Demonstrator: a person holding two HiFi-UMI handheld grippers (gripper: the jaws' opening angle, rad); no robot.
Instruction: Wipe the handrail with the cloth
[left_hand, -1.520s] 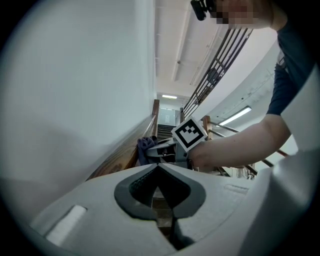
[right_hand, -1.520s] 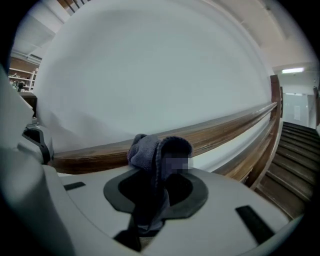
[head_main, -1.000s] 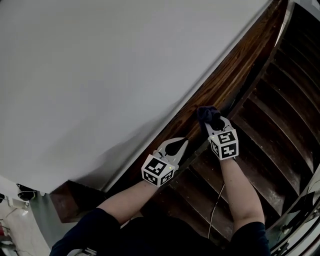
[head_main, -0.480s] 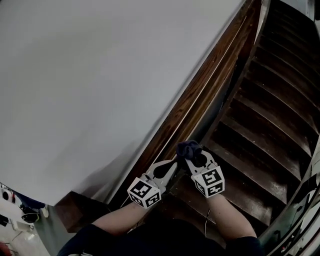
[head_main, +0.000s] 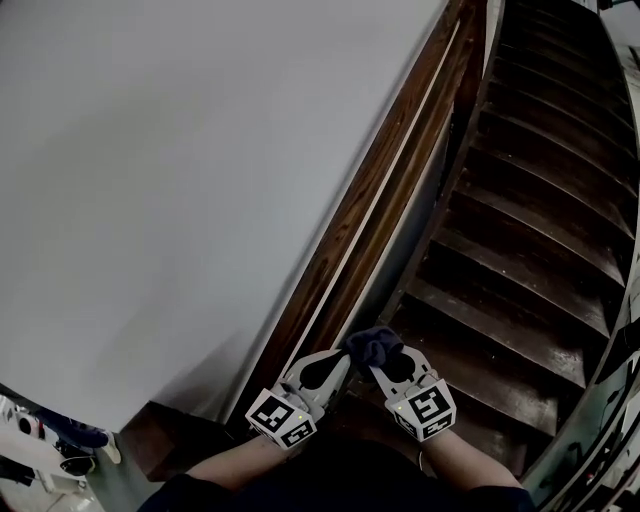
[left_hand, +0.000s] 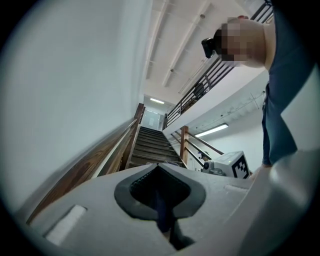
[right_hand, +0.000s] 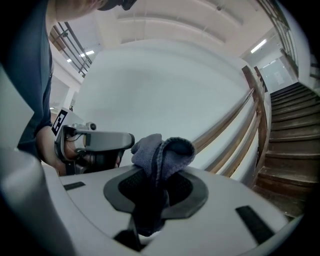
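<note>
A dark wooden handrail (head_main: 392, 190) runs up the white wall from lower left to upper right; it also shows in the left gripper view (left_hand: 87, 167) and the right gripper view (right_hand: 227, 125). My right gripper (head_main: 380, 363) (right_hand: 159, 172) is shut on a bunched dark blue cloth (head_main: 372, 344) (right_hand: 164, 149). The cloth sits at the rail's lower end, just right of it; I cannot tell whether they touch. My left gripper (head_main: 343, 358) (left_hand: 159, 172) is shut with nothing between its jaws, its tip right beside the cloth.
Dark wooden stairs (head_main: 520, 230) climb on the right. A metal balustrade (head_main: 600, 420) borders them at the far right. The white wall (head_main: 180, 180) fills the left. Small objects (head_main: 60, 445) lie at the bottom left corner. A wooden newel post (left_hand: 185, 145) stands across the stairs.
Both grippers have come down the rail toward me. The right gripper with the cloth has drawn in beside the left gripper's tip. My view now looks further up the stairs.
</note>
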